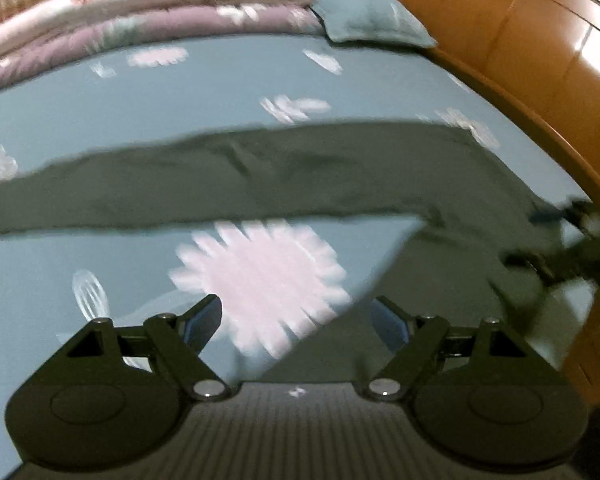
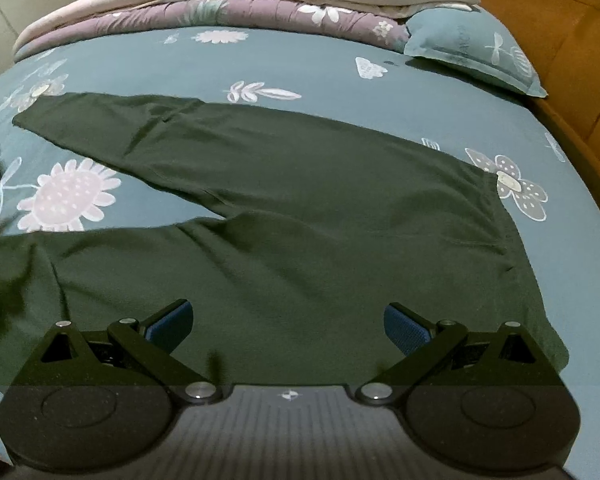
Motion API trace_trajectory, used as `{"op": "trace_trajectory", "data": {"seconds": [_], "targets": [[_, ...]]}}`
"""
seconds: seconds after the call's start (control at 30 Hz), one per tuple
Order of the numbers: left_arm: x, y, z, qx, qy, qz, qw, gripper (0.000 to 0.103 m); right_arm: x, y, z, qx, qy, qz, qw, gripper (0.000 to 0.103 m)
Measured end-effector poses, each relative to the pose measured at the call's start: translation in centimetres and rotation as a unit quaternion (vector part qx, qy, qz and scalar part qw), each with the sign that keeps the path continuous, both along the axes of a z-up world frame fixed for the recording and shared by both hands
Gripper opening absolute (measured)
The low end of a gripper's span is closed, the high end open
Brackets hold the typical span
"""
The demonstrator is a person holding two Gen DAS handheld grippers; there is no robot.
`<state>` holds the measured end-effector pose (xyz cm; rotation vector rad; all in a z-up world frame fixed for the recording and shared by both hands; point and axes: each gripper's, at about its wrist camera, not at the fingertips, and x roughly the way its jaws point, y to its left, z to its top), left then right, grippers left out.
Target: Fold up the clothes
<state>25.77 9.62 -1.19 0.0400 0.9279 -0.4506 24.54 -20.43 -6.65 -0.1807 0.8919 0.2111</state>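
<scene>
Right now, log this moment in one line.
trousers: spread flat on bed sheet | left tongs: open, empty | right tongs: open, empty

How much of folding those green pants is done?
Done: the dark green pants lie spread flat on the flowered bedsheet, legs apart. In hand: nothing; the right gripper hovers open over the near leg, and the left gripper is open too. Left: every fold, since no part is doubled over.

Dark green trousers (image 2: 300, 208) lie flat on the bedsheet, legs splayed
</scene>
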Motion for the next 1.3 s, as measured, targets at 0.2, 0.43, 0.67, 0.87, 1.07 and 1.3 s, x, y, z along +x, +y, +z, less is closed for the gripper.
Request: {"op": "trace_trajectory", "data": {"seconds": [0.2, 0.43, 0.67, 0.87, 1.07, 1.3], "targets": [[-4.6, -1.7, -2.7, 0.018, 0.035, 0.009, 0.9992, 0.082, 1.9, -0.1, -2.1, 0.005, 0.027, 0.047, 0.998, 0.103], [-5.3, -0.5, -5.7, 0.024, 0.071, 0.087, 0.9934, 0.082, 3.1, -0.6, -5.0, 0.037, 0.075, 0.057, 0.995, 0.103], [-5.8, 0.9, -5.7, 0.007, 0.080, 0.136, 0.9875, 0.091, 3.1, -1.0, -5.2, 0.047, 0.071, 0.061, 0.995, 0.103], [-4.7, 2.2, -5.5, 0.004, 0.063, 0.155, 0.9860, 0.091, 3.4, -1.1, -5.2, 0.045, 0.071, 0.063, 0.994, 0.103], [-3.3, 3.3, -6.1, -0.012, 0.053, 0.174, 0.9832, 0.091, 3.2, -0.9, -5.2, 0.044, 0.065, 0.054, 0.995, 0.103], [-3.2, 2.9, -5.0, -0.039, 0.040, 0.142, 0.9883, 0.091, 3.2, -0.6, -5.2, 0.042, 0.062, 0.043, 0.996, 0.103]]}}
